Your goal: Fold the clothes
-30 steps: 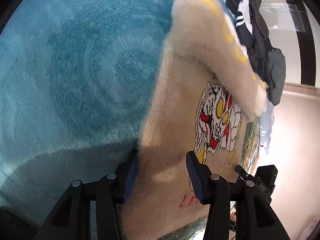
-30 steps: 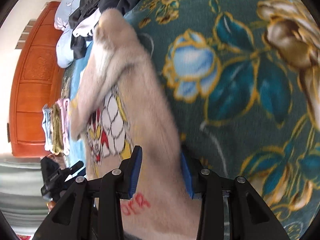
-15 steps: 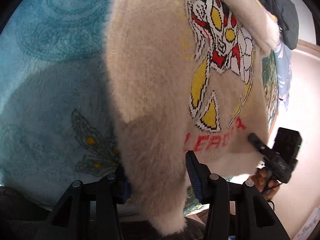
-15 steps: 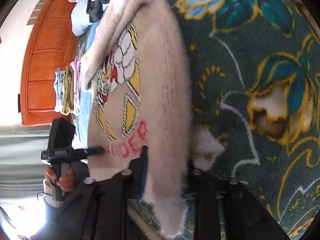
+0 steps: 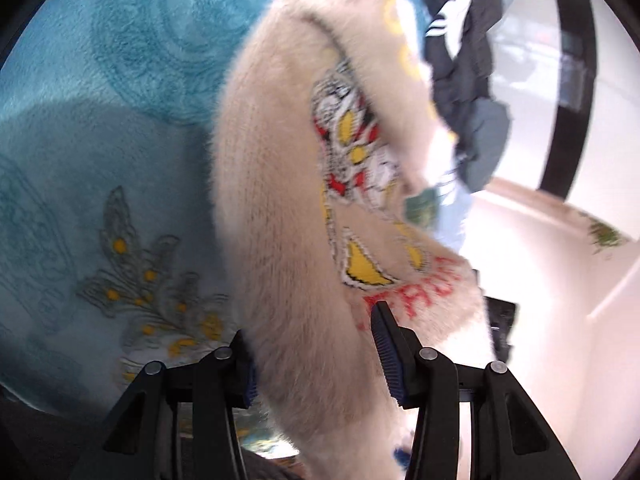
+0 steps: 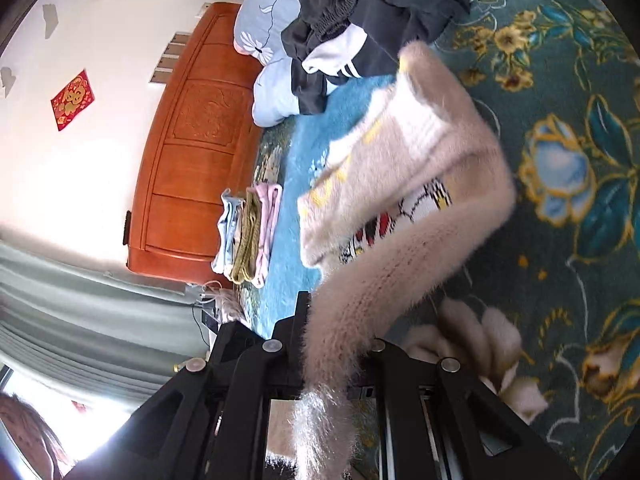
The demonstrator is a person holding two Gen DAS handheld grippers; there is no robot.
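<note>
A fuzzy beige sweater [image 5: 280,184] with a red, yellow and white cartoon print and red letters hangs lifted above the bed. My left gripper [image 5: 316,344] is shut on its lower hem. My right gripper [image 6: 340,332] is shut on the other end of the hem, and the sweater [image 6: 420,216] stretches away from it in a fold. The far part with the sleeve droops toward the blanket. The sweater hides my right gripper's pads.
The bed has a teal blanket [image 5: 120,80] and a dark green floral cover [image 6: 568,160]. A heap of dark clothes [image 6: 372,24] and pale blue pillows [image 6: 272,92] lie near the wooden headboard [image 6: 192,152]. A stack of folded clothes [image 6: 248,232] sits at the bed's edge.
Both grippers have lifted and swung the sweater; it now hangs folded over in the air, and the views have tilted toward the headboard and wall.
</note>
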